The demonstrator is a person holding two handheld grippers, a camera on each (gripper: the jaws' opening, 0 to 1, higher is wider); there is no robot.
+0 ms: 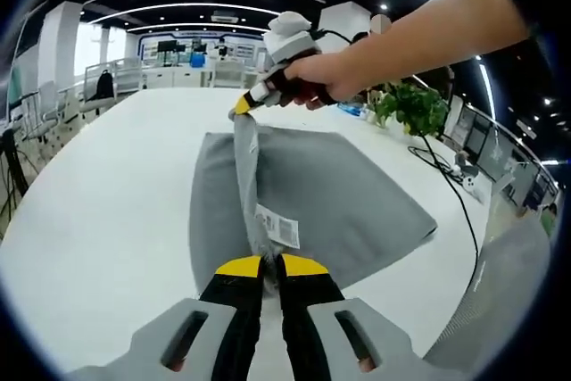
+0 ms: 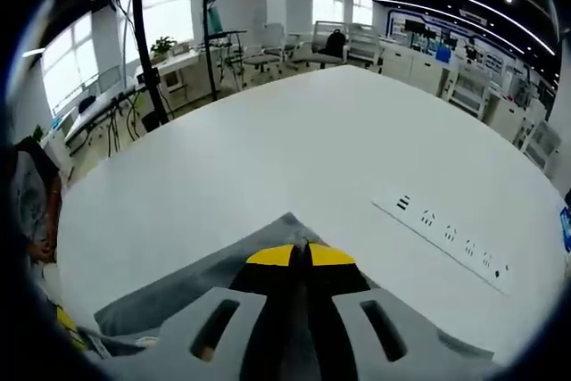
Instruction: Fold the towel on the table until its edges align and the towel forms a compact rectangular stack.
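Observation:
A grey towel lies spread on the white table. Its near edge is lifted into a taut ridge stretched between both grippers. My left gripper, with yellow-tipped black jaws, is shut on the near end of this ridge, beside a white care label. The right gripper, held by a person's hand, pinches the far end above the towel's far edge. In the right gripper view, my right gripper is shut on a grey towel corner, with more towel hanging at lower left.
A white power strip lies on the table to the right. A potted plant and a black cable sit at the table's right edge. Office chairs and desks stand beyond the table.

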